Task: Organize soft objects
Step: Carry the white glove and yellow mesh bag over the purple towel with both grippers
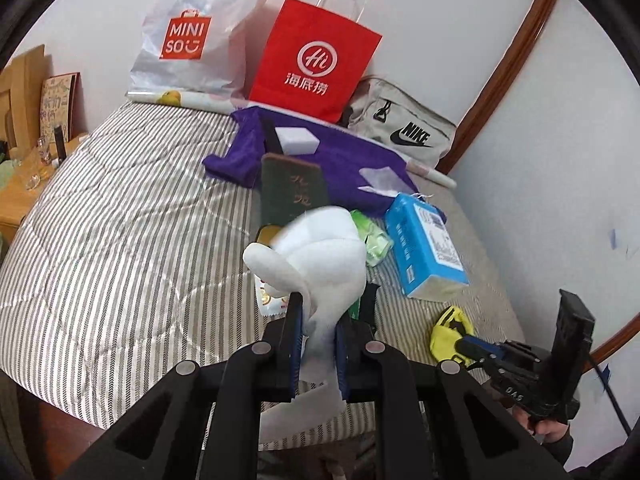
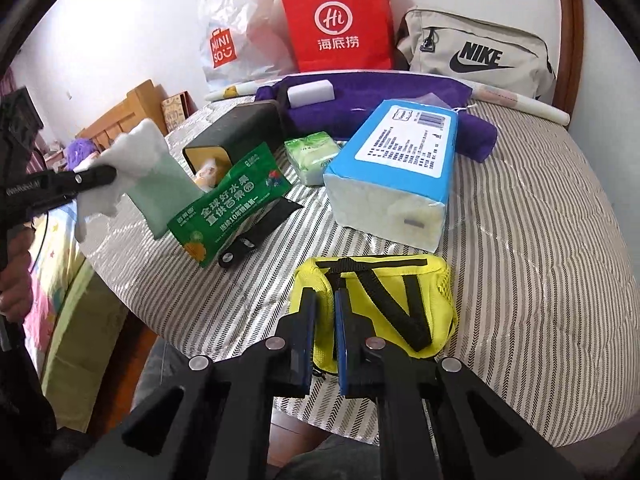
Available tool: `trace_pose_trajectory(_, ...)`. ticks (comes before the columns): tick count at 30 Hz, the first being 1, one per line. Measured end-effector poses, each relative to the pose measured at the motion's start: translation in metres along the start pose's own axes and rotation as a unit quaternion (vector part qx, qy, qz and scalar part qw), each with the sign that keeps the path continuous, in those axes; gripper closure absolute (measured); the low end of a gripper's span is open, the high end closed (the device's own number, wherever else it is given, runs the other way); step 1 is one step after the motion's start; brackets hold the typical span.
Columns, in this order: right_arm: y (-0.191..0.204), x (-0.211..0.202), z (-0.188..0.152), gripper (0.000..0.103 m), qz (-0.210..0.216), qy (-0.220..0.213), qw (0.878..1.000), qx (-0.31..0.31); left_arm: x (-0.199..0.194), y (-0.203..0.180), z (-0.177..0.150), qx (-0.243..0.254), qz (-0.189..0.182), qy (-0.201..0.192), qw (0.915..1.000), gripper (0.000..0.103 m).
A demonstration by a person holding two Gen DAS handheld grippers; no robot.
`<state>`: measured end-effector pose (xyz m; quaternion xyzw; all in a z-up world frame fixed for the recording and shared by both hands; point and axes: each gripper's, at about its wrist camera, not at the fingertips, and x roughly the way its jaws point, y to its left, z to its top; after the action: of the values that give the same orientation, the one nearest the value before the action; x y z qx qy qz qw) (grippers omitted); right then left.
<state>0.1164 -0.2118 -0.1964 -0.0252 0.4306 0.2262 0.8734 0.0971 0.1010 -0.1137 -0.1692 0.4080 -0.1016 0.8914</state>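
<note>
In the left wrist view, the left claw (image 1: pixel 316 344) is clamped on a soft white-and-pale-green pillow (image 1: pixel 320 256), pinching it by one end so that the rest stands up in front of the camera, clear of the bed (image 1: pixel 120 240); holding it by the edge looks meant to carry it off the pile without dragging the things beneath. Behind it lie a dark box (image 1: pixel 292 188), a purple towel (image 1: pixel 320 152) with a white sponge (image 1: pixel 298 138) on it, and a blue tissue pack (image 1: pixel 424 240). At the lower right the right claw (image 1: pixel 470 346) bites the edge of a yellow pouch (image 1: pixel 448 332). In the right wrist view, that right claw (image 2: pixel 324 320) is closed on the pouch's (image 2: pixel 400 300) left rim, the fabric nipped between the pads while the pouch rests on the bed (image 2: pixel 540 240), probably so it can be lifted by its firm seam. To the left the left claw (image 2: pixel 104 174) holds the pillow (image 2: pixel 148 172) in the air beside a green snack bag (image 2: pixel 236 204). A red paper bag (image 2: pixel 340 20), a white plastic bag (image 2: pixel 240 28) and a grey sling bag (image 2: pixel 480 52) stand along the wall, perhaps as places for sorting.
</note>
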Motion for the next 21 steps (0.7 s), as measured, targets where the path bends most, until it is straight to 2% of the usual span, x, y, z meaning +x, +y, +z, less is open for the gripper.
trace_pose_trajectory(8, -0.001, 0.016, -0.007, 0.093, 0.01, 0.028, 1.0, -0.002, -0.003, -0.005, 0.002, 0.002, -0.002, -0.005, 1.0, 0.089)
trace_pose_trajectory(10, 0.001, 0.019, -0.009, 0.089, 0.006, 0.031, 0.999, -0.011, -0.003, -0.005, 0.002, 0.001, -0.002, -0.003, 1.0, 0.089)
trace_pose_trajectory(12, 0.003, 0.025, -0.011, 0.081, 0.008, 0.039, 0.999, -0.018, -0.001, -0.005, 0.003, 0.001, -0.001, -0.001, 1.0, 0.089)
trace_pose_trajectory(18, 0.004, 0.025, -0.013, 0.092, 0.007, 0.02, 1.0, -0.023, 0.001, -0.004, 0.004, 0.0, 0.0, 0.001, 1.0, 0.089)
trace_pose_trajectory(21, 0.005, 0.015, -0.008, 0.093, 0.011, 0.011, 1.0, -0.023, -0.003, -0.003, 0.008, -0.002, -0.005, -0.006, 1.0, 0.089)
